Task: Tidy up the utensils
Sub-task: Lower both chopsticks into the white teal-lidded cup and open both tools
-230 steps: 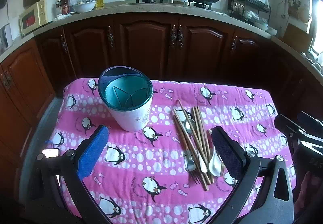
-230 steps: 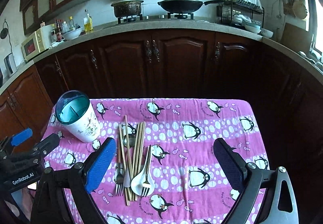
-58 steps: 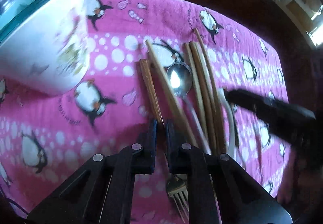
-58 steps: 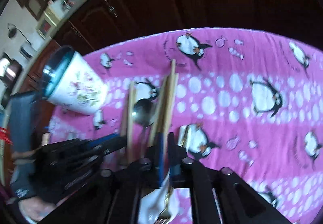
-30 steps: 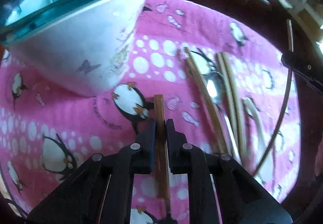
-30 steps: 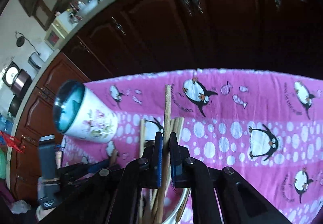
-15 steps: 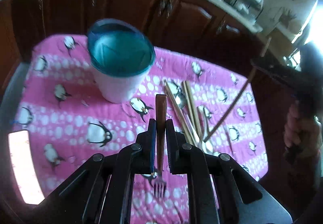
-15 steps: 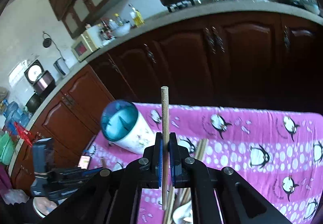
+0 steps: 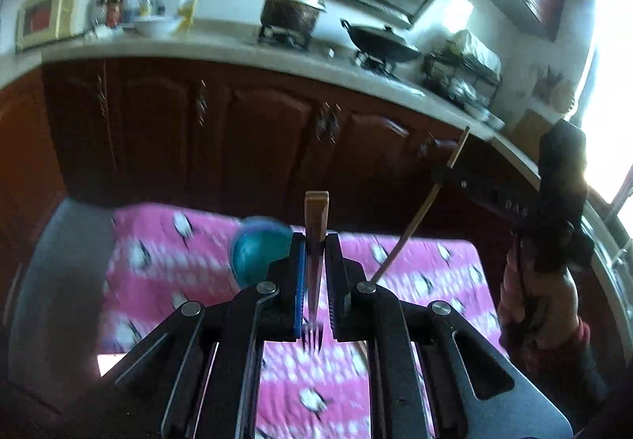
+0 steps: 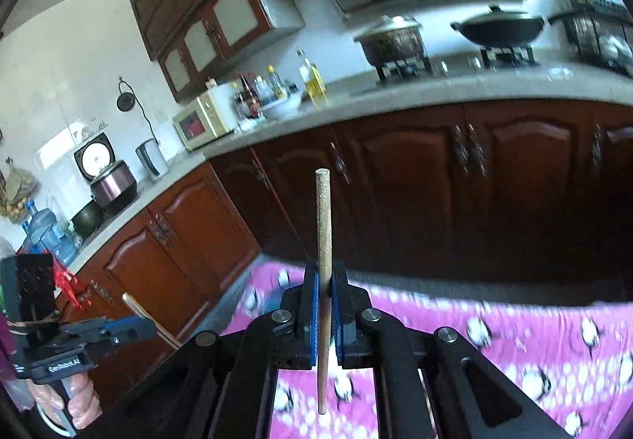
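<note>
My left gripper [image 9: 315,241] is shut on a wooden-handled fork [image 9: 315,217], handle up, tines down, high above the pink penguin cloth [image 9: 158,273]. The teal-rimmed utensil holder [image 9: 257,253] shows just left of its fingers, partly hidden. My right gripper [image 10: 324,273] is shut on a wooden chopstick [image 10: 323,225] held upright above the table. In the left wrist view the right gripper [image 9: 441,176] holds the chopstick [image 9: 419,213] tilted. The left gripper [image 10: 130,324] with the fork handle [image 10: 148,324] shows in the right wrist view.
The dark wooden cabinets [image 9: 237,130] and counter [image 9: 221,55] with pot [image 9: 292,10] and wok [image 9: 379,43] stand behind the table. The remaining utensils on the cloth are hidden by the grippers. A grey floor strip [image 9: 59,261] lies left of the table.
Both grippers have risen and tilted up, so the table sits lower and smaller in view. The fork and the chopstick stay clamped.
</note>
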The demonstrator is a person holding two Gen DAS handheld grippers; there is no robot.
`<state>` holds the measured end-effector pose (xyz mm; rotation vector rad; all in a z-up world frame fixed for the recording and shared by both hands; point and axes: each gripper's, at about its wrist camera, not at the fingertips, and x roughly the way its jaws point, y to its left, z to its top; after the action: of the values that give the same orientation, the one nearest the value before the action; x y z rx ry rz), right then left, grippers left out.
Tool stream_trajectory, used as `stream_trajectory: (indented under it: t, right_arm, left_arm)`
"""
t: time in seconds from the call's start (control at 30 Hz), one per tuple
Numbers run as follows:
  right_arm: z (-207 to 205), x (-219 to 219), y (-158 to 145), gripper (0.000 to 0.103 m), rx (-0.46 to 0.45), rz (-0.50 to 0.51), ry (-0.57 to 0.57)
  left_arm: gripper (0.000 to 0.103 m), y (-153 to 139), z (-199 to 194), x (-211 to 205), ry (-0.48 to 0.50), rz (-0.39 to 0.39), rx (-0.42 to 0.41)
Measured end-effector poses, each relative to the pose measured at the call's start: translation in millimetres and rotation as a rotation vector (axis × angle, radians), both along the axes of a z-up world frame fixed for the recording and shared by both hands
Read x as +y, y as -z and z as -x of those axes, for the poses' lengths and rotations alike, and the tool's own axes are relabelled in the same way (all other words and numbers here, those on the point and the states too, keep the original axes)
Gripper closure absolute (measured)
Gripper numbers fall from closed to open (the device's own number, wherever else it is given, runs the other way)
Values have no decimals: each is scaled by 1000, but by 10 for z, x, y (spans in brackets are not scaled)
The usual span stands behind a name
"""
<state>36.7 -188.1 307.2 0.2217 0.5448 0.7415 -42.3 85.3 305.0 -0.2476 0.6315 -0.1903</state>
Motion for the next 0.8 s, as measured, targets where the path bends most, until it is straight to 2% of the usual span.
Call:
stream_trajectory:
  t: [0.2, 0.43, 0.53, 0.8]
  right_arm:
    - [-267, 467, -137, 98, -68, 18, 13]
    - [-573, 961, 75, 98, -136, 112, 29]
    - [-681, 1090, 270, 98, -114, 140, 12]
    - [-925, 1297, 803, 98, 30, 208, -75]
  left_arm:
    - [94, -29, -361, 214, -61, -22, -15]
    - [94, 278, -693, 326, -111, -37, 27]
    - [94, 461, -801, 326, -118, -40, 61]
    - [94, 933, -961, 255, -130, -51, 142]
